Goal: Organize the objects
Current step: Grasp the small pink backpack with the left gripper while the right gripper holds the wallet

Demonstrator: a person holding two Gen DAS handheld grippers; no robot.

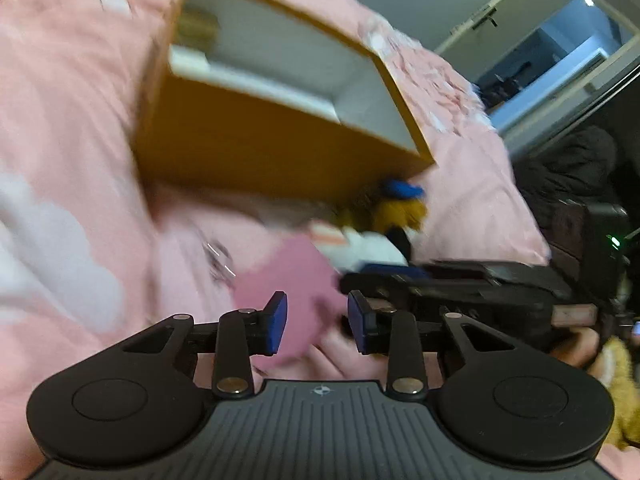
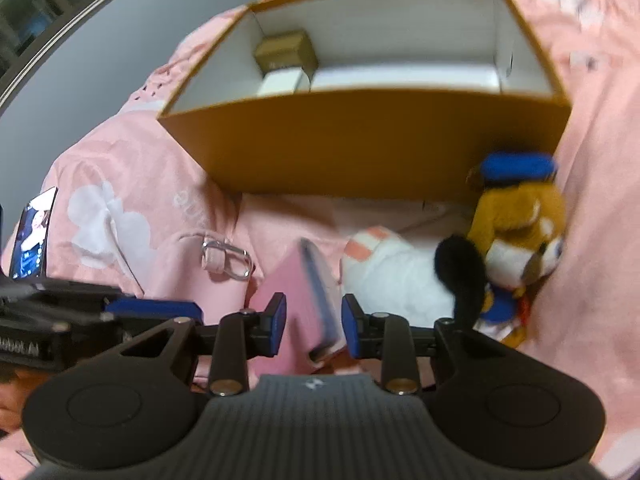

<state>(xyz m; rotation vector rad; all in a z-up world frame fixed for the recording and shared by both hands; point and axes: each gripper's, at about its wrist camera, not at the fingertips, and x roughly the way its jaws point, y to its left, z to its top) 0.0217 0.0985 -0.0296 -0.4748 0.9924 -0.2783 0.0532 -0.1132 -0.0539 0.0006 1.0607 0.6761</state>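
Note:
An orange cardboard box (image 2: 360,144) with a white inside lies on the pink bedcover; it also shows in the left wrist view (image 1: 248,148). Inside it are a small gold box (image 2: 286,54) and a white box (image 2: 282,82). A pink flat case (image 2: 298,304) stands tilted between the pads of my right gripper (image 2: 313,326), whose jaws are open around it. The same pink case (image 1: 298,296) lies just ahead of my open left gripper (image 1: 317,322). A plush dog with a blue cap (image 2: 516,232) lies against the box's right corner, and it shows in the left wrist view (image 1: 396,208) too.
A white plush with an orange patch (image 2: 392,272) lies beside the dog. A pink strap with a metal clasp (image 2: 226,258) lies left of the case. A lit phone (image 2: 34,232) rests at the left. The right gripper's body (image 1: 460,284) crosses the left view.

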